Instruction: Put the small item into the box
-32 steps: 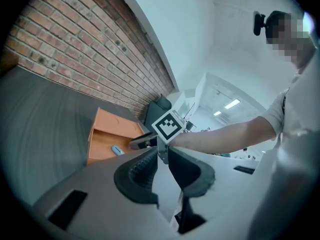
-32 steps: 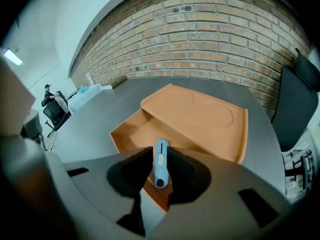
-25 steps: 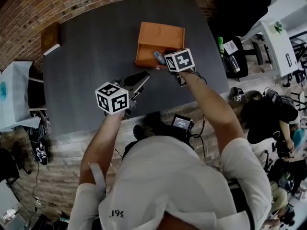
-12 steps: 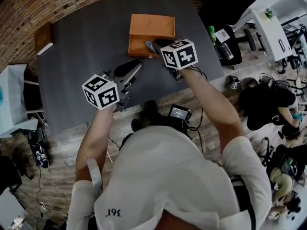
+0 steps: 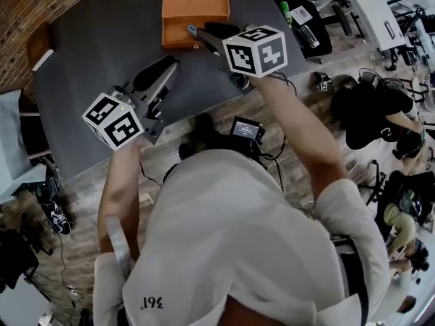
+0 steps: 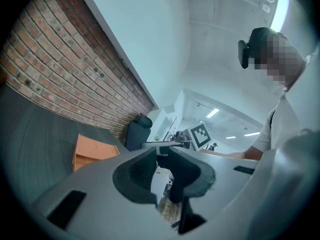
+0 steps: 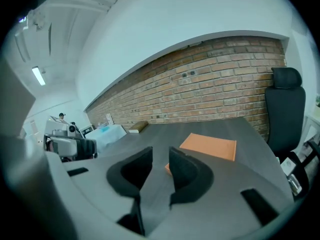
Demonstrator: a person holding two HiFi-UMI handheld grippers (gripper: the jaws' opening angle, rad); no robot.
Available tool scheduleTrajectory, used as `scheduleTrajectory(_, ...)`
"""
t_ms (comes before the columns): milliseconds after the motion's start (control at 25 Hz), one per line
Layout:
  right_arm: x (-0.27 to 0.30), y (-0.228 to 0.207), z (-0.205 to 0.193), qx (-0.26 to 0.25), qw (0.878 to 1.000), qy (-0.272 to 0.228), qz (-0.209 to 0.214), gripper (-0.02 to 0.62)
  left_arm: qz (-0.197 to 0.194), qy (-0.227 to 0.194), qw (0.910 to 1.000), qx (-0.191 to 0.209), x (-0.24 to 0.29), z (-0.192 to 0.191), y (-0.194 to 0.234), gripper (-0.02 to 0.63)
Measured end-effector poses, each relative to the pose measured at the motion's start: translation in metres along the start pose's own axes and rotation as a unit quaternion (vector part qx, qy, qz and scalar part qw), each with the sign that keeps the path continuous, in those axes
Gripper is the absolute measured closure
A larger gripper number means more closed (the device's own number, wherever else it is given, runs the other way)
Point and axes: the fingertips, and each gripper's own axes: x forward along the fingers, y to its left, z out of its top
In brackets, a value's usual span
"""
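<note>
right gripper (image 5: 201, 31) jaws opening, empty, at the orange box (image 5: 196, 5) on the desk's (image 5: 95, 53) far edge; left gripper (image 5: 165, 65) jaws slightly spread, empty. the small item is unseen, perhaps boxed; likely light, best pinched across its middle.

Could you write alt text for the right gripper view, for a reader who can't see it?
The right hand-held gripper is opening its two dark padded jaws, nothing between them, aimed at a flat orange cardboard box on a dark grey table. A brick wall runs behind, with a black office chair at right.
</note>
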Motion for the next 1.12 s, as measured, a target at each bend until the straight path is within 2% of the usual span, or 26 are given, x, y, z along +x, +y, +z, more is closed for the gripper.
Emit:
scheduleTrajectory(240,-0.03,0.016,0.004,-0.005,1.0,-0.028,-0.01,0.494,-0.003,-0.019,0.9998,-0.007,-0.017,0.006,-0.02,0.534)
scheduleTrajectory(480,-0.057,0.045,0.002,-0.022,0.998,-0.05,-0.016,0.494,-0.019,-0.028,0.9994,0.003,-0.04,0.009,-0.046,0.534)
scheduleTrajectory(760,-0.078,0.072,-0.005,-0.009,0.997,-0.071,-0.021,0.494,-0.031,-0.034,0.9989,0.008,-0.066,0.01,-0.065,0.534)
scheduleTrajectory(1120,-0.11,0.09,-0.008,0.01,0.992,-0.117,-0.057,0.512,-0.05,-0.038,0.9978,0.019,-0.09,0.011,-0.085,0.534)
